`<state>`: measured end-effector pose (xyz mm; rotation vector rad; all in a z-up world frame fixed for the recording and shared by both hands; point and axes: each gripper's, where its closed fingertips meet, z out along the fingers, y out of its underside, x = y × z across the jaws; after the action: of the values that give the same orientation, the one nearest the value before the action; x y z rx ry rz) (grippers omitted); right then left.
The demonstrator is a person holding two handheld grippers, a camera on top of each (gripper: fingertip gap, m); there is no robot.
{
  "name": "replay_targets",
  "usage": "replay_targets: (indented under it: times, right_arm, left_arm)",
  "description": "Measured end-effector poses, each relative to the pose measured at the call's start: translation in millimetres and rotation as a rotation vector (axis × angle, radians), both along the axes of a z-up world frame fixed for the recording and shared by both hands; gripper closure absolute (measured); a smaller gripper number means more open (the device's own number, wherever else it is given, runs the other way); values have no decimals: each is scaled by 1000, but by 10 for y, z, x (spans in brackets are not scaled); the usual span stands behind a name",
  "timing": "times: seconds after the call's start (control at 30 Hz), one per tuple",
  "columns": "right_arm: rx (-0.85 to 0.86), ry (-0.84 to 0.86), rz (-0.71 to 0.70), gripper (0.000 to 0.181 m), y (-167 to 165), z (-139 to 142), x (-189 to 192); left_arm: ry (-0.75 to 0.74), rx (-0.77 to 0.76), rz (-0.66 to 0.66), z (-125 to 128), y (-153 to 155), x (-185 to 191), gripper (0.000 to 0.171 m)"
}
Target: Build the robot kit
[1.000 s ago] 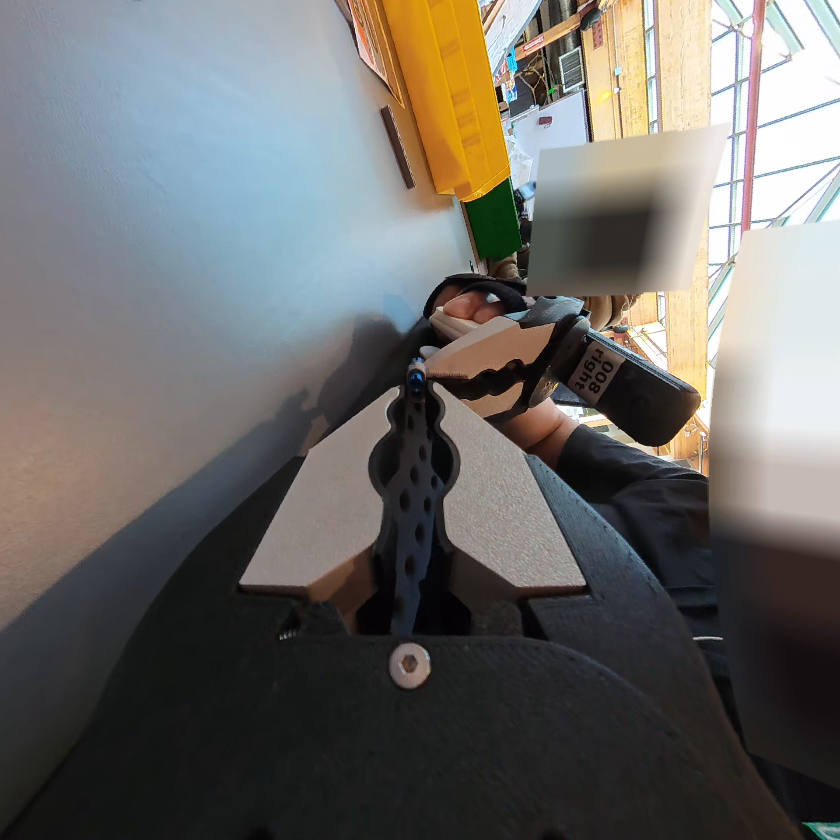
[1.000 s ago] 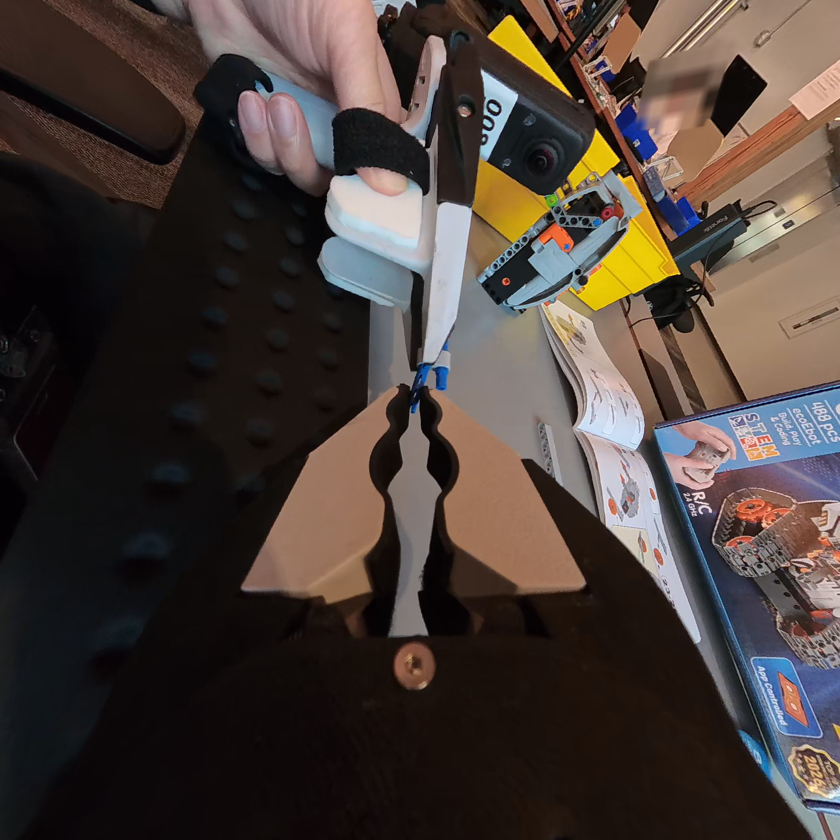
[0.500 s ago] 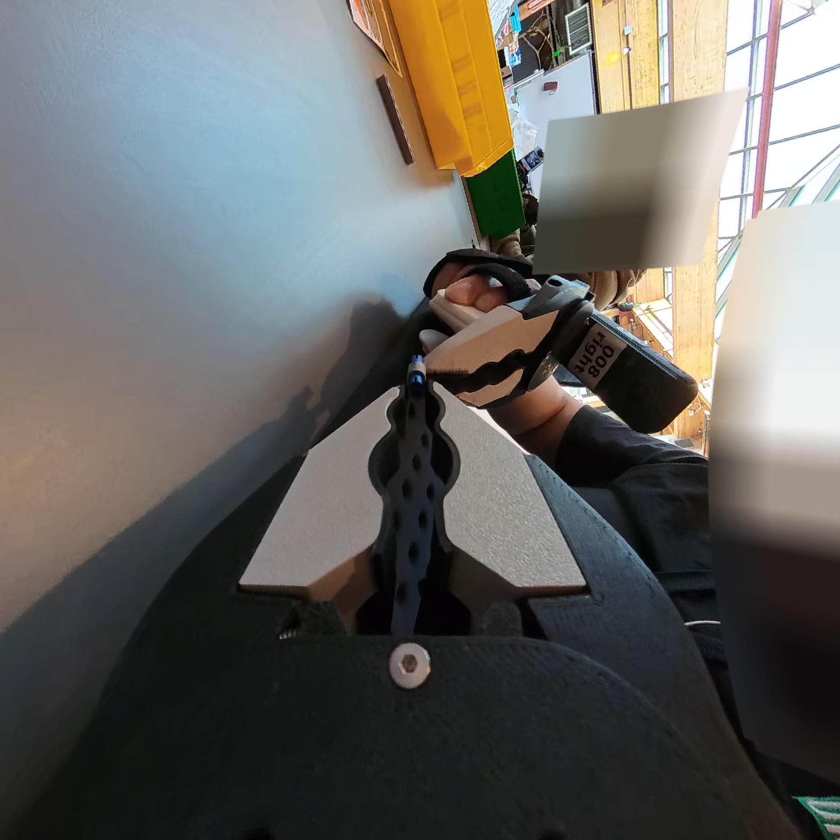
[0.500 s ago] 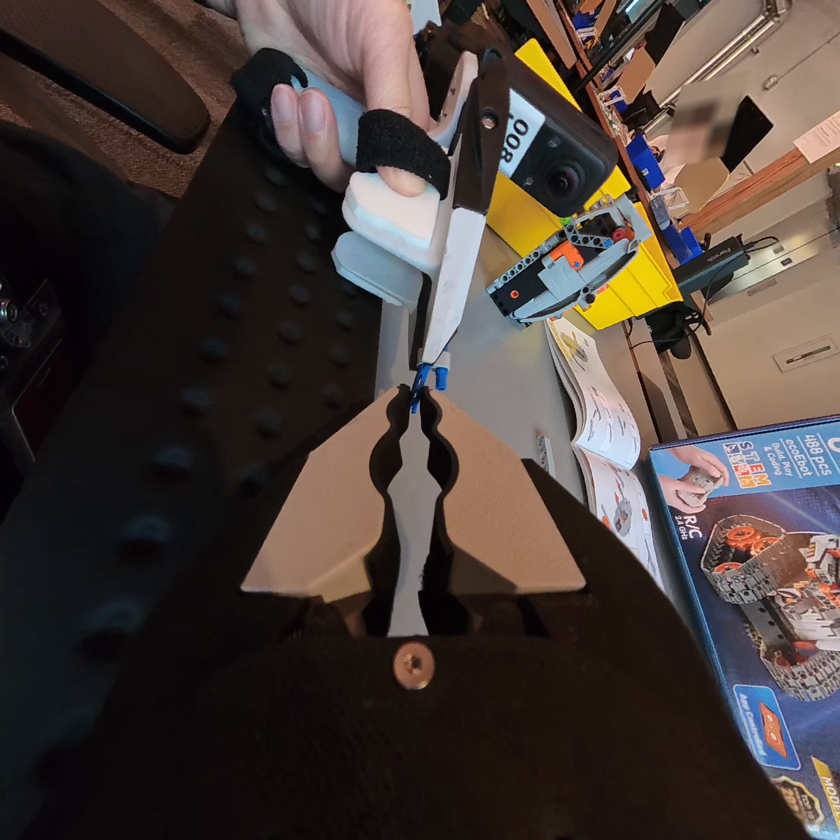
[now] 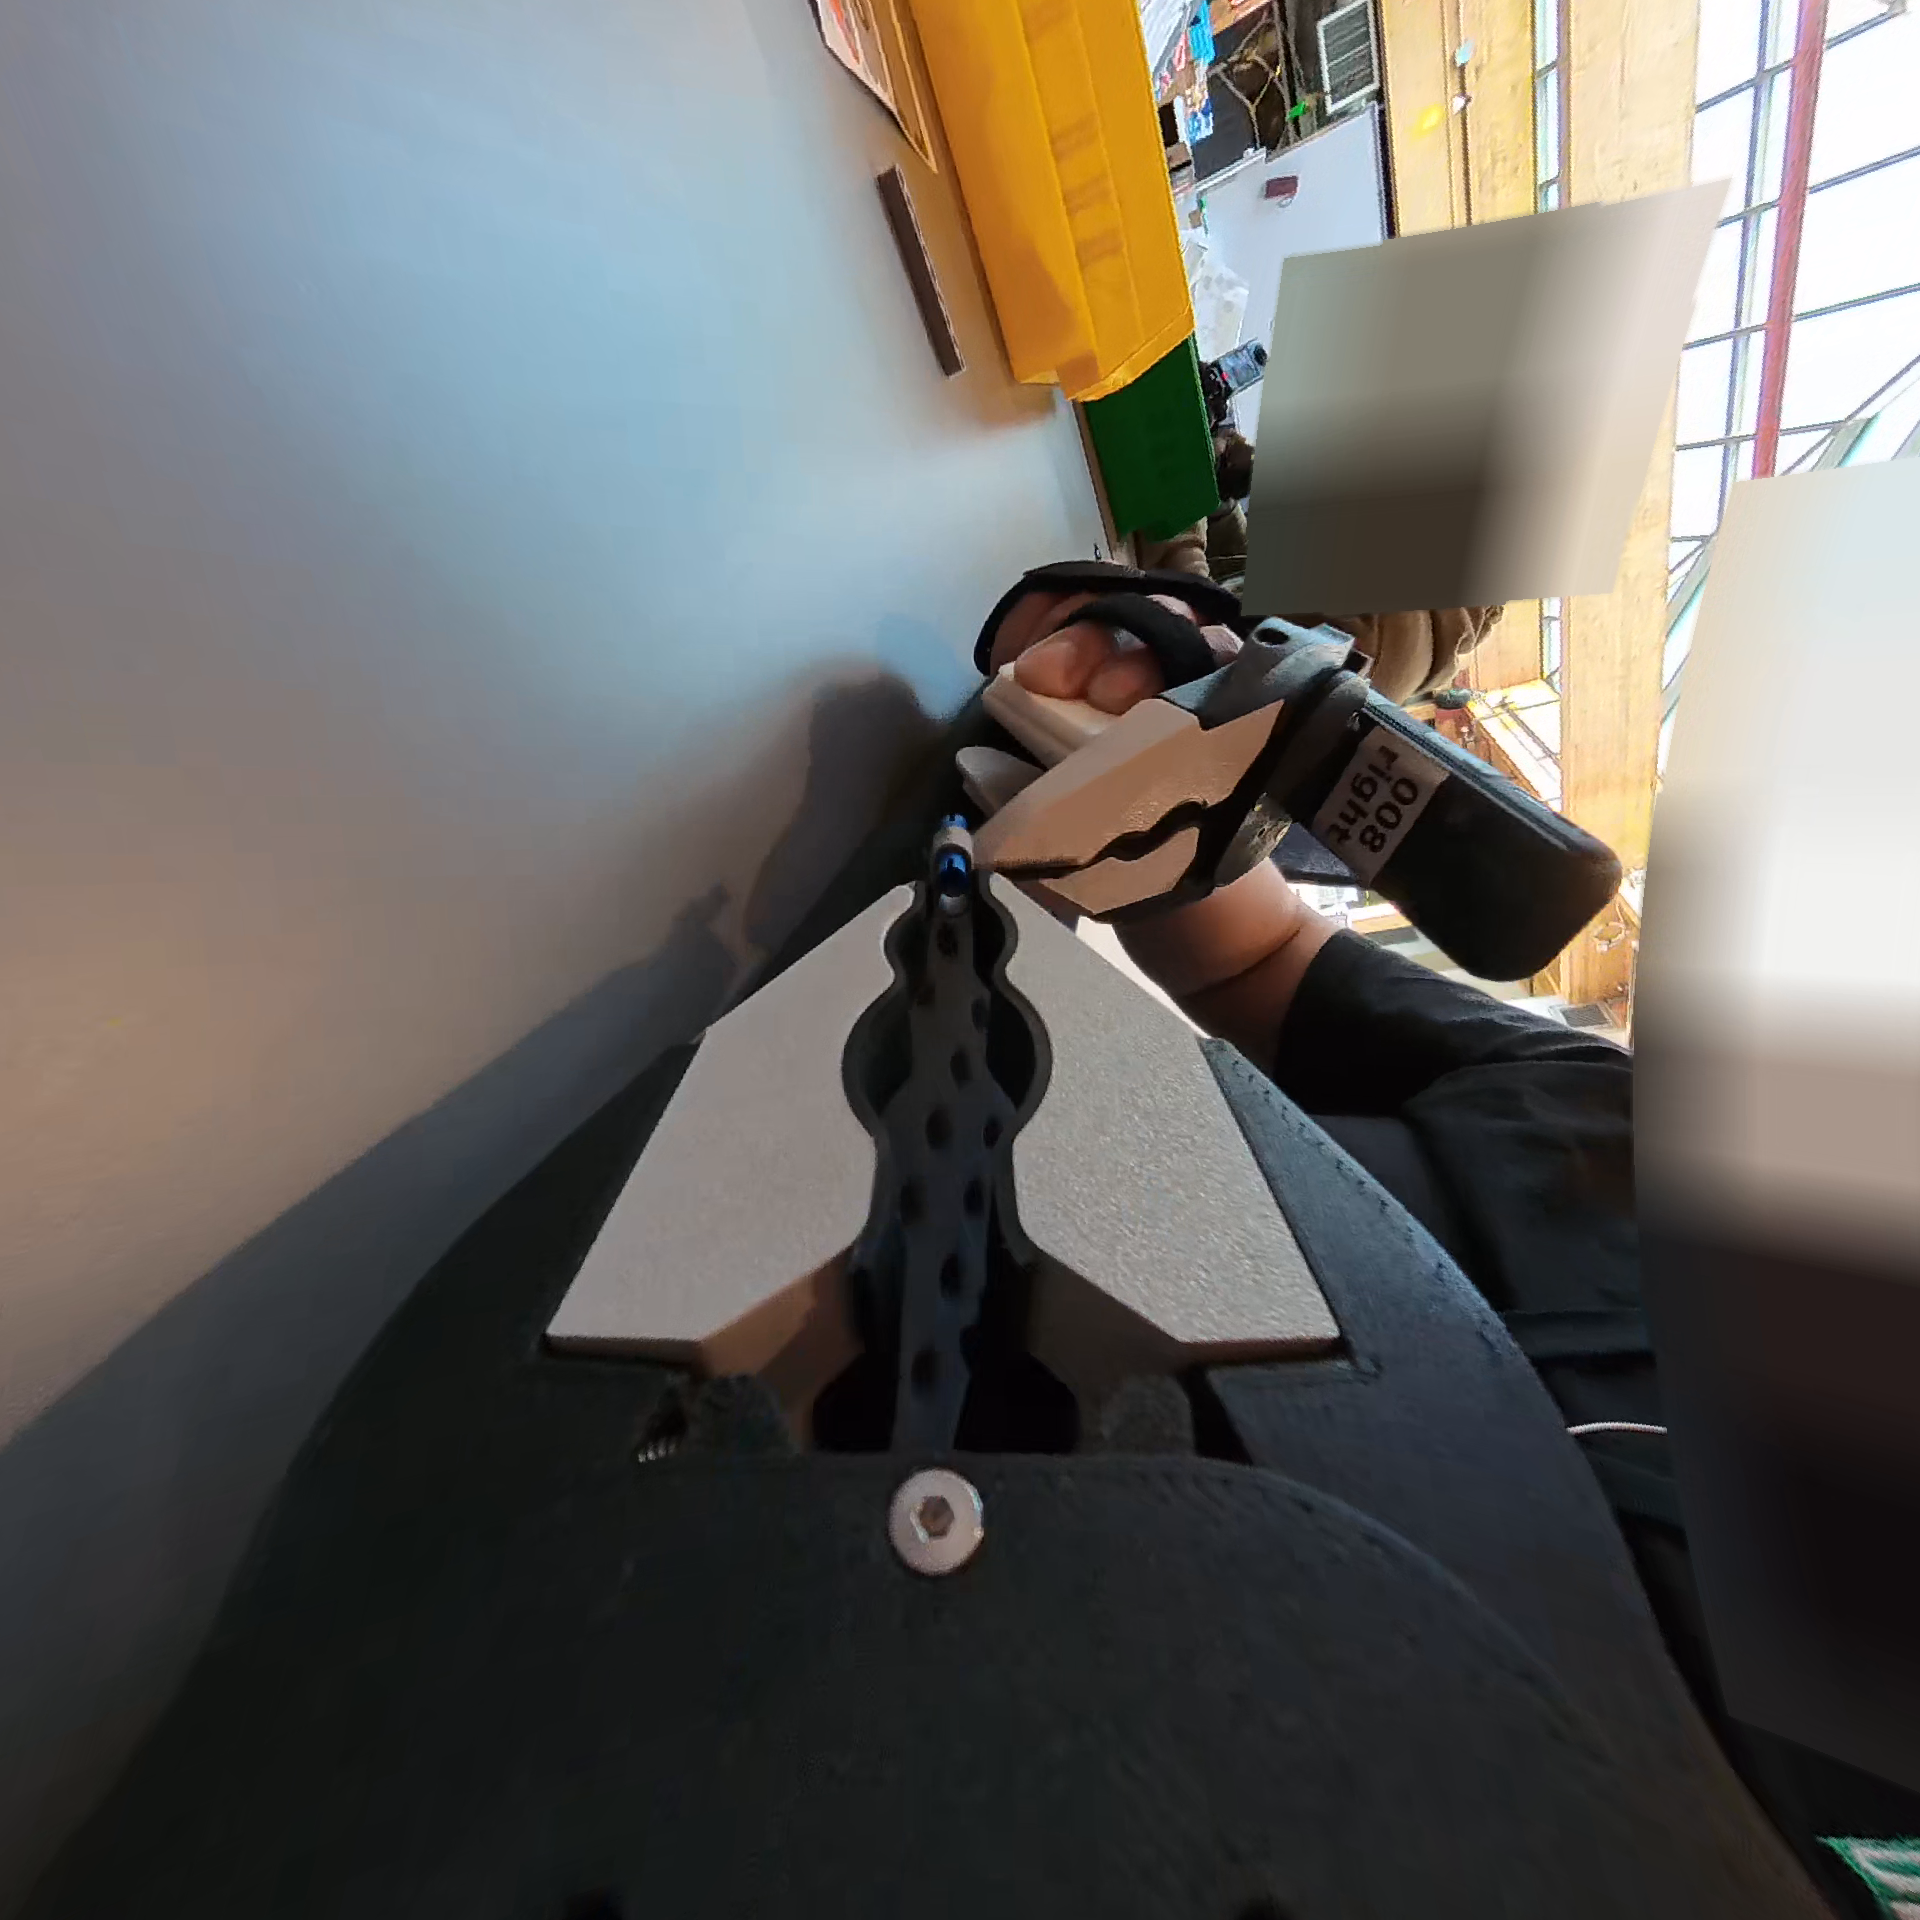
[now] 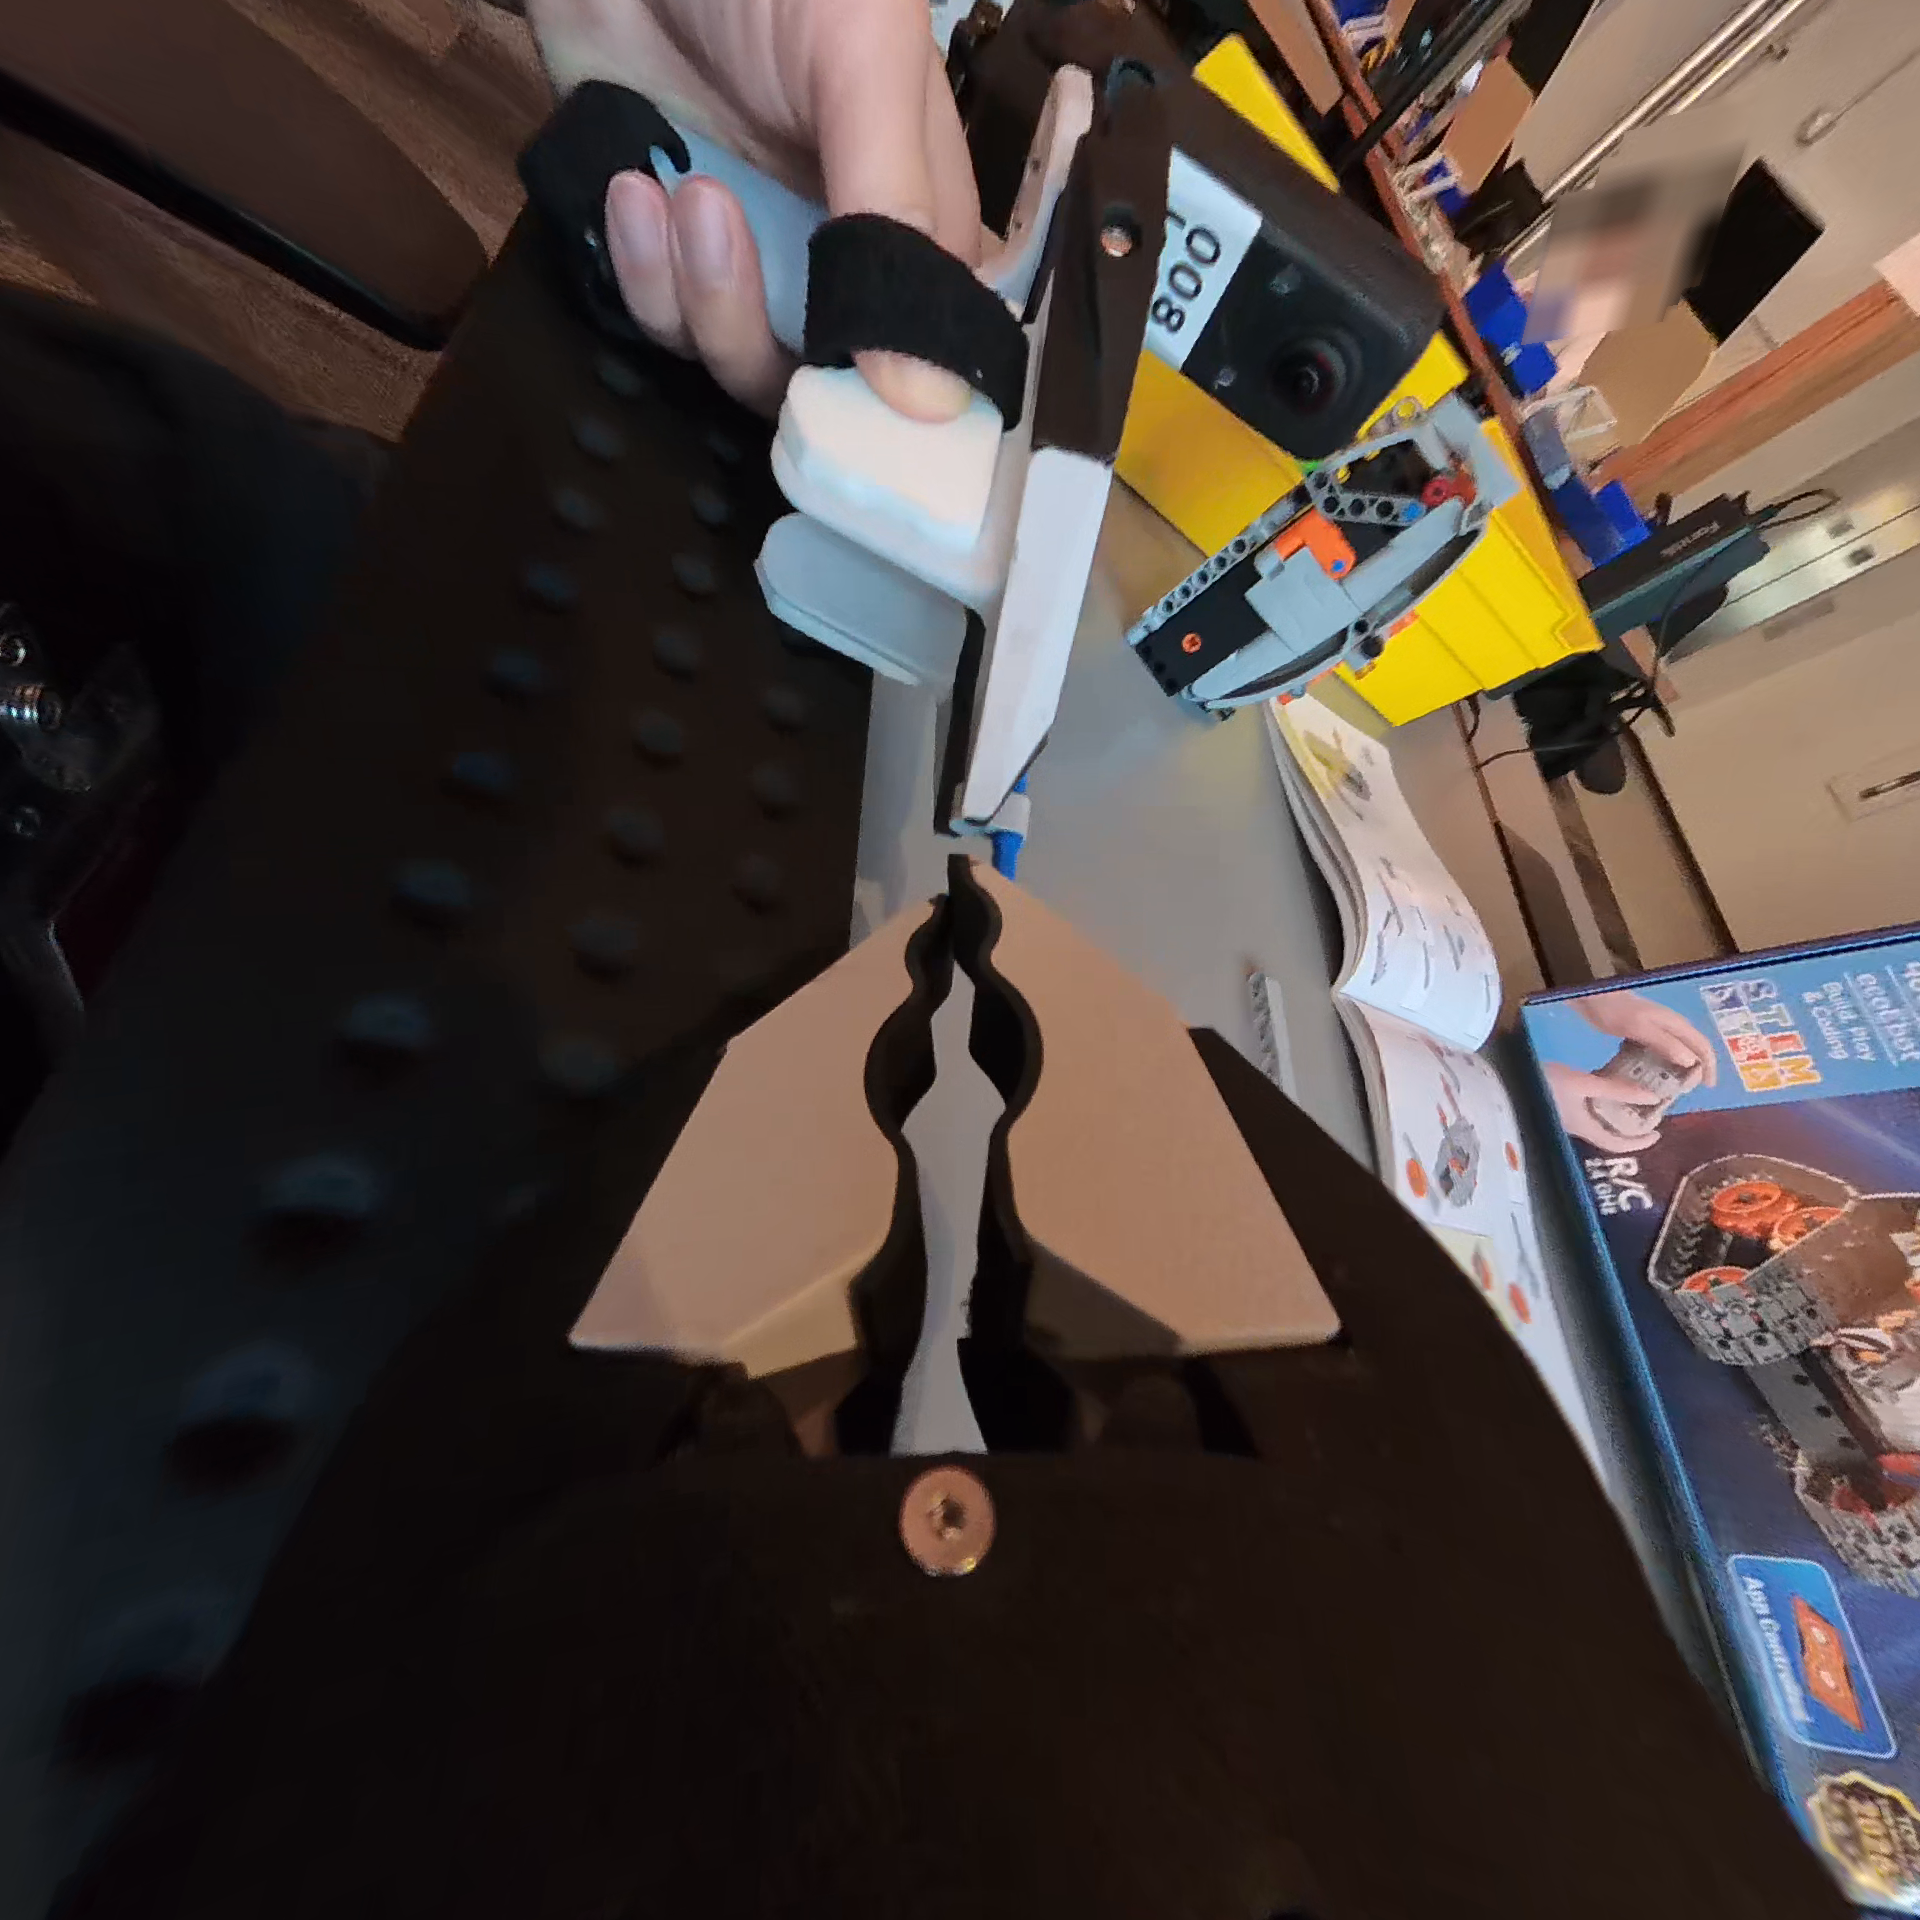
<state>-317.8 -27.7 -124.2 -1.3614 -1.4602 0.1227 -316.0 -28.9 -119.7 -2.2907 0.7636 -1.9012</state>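
Note:
My left gripper (image 5: 948, 914) is shut on a black strip with holes (image 5: 940, 1143), seen edge-on between its fingers. A small blue pin (image 5: 949, 862) sticks out at the strip's tip. My right gripper (image 5: 992, 860) comes in from the right, jaws shut, its tips right beside the pin. In the right wrist view my right gripper (image 6: 951, 899) is shut with nothing seen between its tips. The left gripper (image 6: 982, 821) points down at it, with the blue pin (image 6: 1006, 847) at its tip. A wide black studded strip (image 6: 571, 727) runs along the left.
On the grey table (image 6: 1143, 831) are a partly built grey and black model (image 6: 1320, 582), an open instruction booklet (image 6: 1403, 935), a blue kit box (image 6: 1714, 1247), a small grey beam (image 6: 1265, 1023) and yellow bins (image 6: 1475, 613). Yellow (image 5: 1070, 187) and green bins (image 5: 1153, 447) stand at the far edge. Left and right tips are no more than a few centimetres apart.
In the right wrist view the blue pin was at my right gripper's tips; now it sits just beyond them by the left gripper's tip. Both grippers shifted slightly.

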Motion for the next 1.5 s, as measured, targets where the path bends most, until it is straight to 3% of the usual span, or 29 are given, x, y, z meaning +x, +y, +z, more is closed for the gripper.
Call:
replay_targets:
  times: [0.2,0.3,0.4,0.53,0.63,0.8,1.0,1.07,1.17,1.33,1.4,1.5]
  right_arm:
    - [-53,29,-33,181,48,-7,44]
    - [-59,99,-58,181,87,98,88]
    - [-73,136,-83,181,126,138,139]
    - [-96,157,-116,179,188,146,159]
    - [-161,170,-101,174,222,134,-18]
    - [-345,188,-72,164,358,196,-942]
    - [-543,81,-81,158,636,-51,-2202]
    - [-532,18,-127,157,778,-194,-2347]
    - [-554,49,-155,158,914,-175,-2460]
    - [-649,-23,-142,157,918,-294,-2522]
    - [-674,-116,-114,181,858,-388,-2472]
    - [-700,-160,-76,181,821,-396,-2372]
  left_arm:
    - [-56,15,-29,84,-23,-38,166]
    - [-206,182,-60,352,-67,-169,166]
    - [-239,306,-11,637,-28,-466,167]
    - [-194,559,220,1180,218,-1283,167]
    - [-54,681,460,1306,487,-2059,166]
    - [16,682,697,1193,625,-2892,167]
    - [33,679,786,1163,707,-3149,167]
    - [73,684,797,1117,739,-3193,167]
    - [85,657,762,1014,712,-3174,167]
    - [116,510,685,694,702,-3070,167]
    - [145,431,647,548,706,-2974,167]
    - [218,383,576,360,718,-2748,167]
